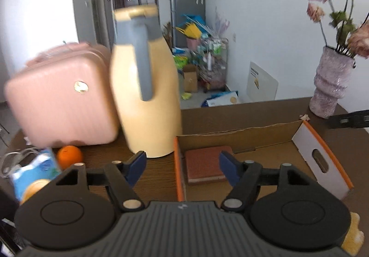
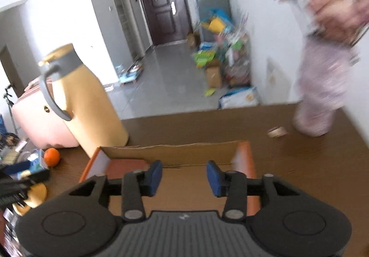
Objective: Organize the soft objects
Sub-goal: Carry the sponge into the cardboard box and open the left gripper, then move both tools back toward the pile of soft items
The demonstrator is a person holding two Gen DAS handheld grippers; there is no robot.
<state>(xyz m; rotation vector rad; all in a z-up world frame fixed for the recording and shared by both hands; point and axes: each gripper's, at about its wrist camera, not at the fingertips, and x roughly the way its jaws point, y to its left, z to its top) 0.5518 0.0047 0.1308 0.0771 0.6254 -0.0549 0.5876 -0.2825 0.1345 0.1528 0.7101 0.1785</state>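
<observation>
The left tongs [image 1: 182,164] stand spread with nothing between the blue pads [image 1: 136,165], poised over the near left corner of the cardboard box [image 1: 239,135]. The right tongs [image 2: 184,177] are also parted and empty, hanging over the box's middle. Both point down into the box, which suggests it is the place where the soft things are being gathered. Inside it, against the left wall, lies a flat reddish-brown pad [image 1: 204,164], probably one of those soft things, tucked to the side so that room is left. Beside the box on the brown table [image 2: 299,164] stand a yellow jug [image 1: 144,86] and a pink case [image 1: 62,97]; an orange [image 1: 69,156] and a blue packet [image 1: 37,170] lie in front of the case. A vase [image 1: 329,86] of flowers keeps to the far corner.
</observation>
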